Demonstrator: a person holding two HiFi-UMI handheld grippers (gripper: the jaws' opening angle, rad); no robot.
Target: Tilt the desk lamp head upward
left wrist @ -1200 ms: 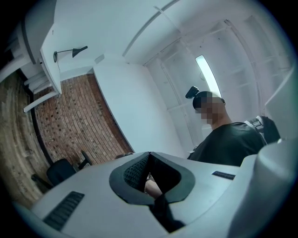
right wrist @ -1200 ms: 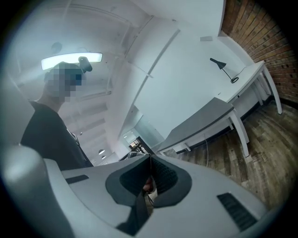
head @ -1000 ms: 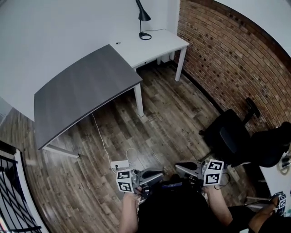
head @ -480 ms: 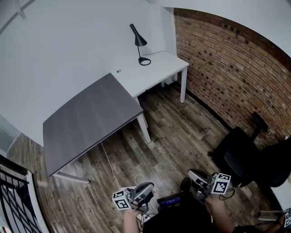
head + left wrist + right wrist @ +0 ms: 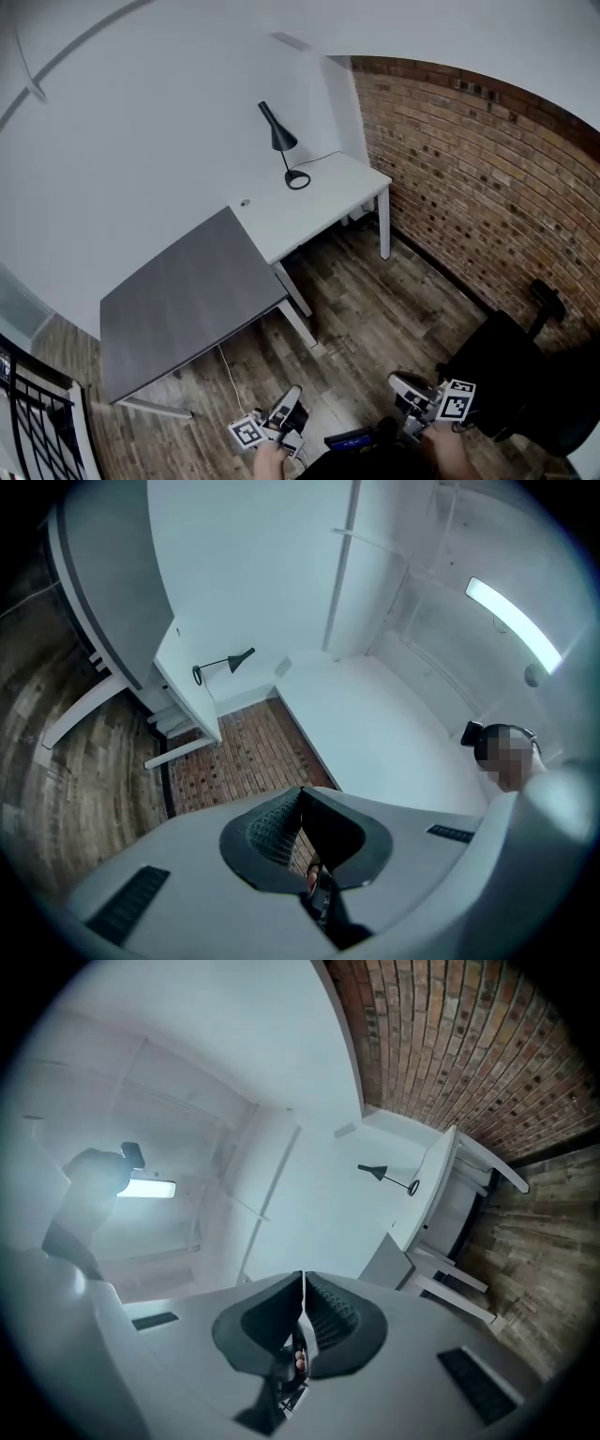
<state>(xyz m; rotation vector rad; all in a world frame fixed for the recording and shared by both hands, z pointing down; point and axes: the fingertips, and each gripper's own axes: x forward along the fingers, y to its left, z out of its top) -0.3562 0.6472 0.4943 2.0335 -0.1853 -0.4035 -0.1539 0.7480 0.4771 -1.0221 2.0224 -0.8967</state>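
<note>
**A:** How far along are we?

**B:** Nothing is done yet, as we judge it. The desk lamp (image 5: 281,150) stands untouched at our 12 o'clock, near the back of the white desk (image 5: 328,202). It is well apart from both grippers, with open wood floor between.

**A:** And our claws?

**B:** The left gripper (image 5: 291,401) is at our 7 o'clock and the right gripper (image 5: 403,384) at our 5 o'clock. Each has its jaws closed tip to tip, holding nothing.

**A:** How does the lamp look?

**B:** It is black, with a thin stem rising from a ring base (image 5: 298,180). The cone shade (image 5: 279,139) has its wide mouth facing down at the desktop. We have the whole job left: reach the desk, take the shade, and tip it up.
</note>
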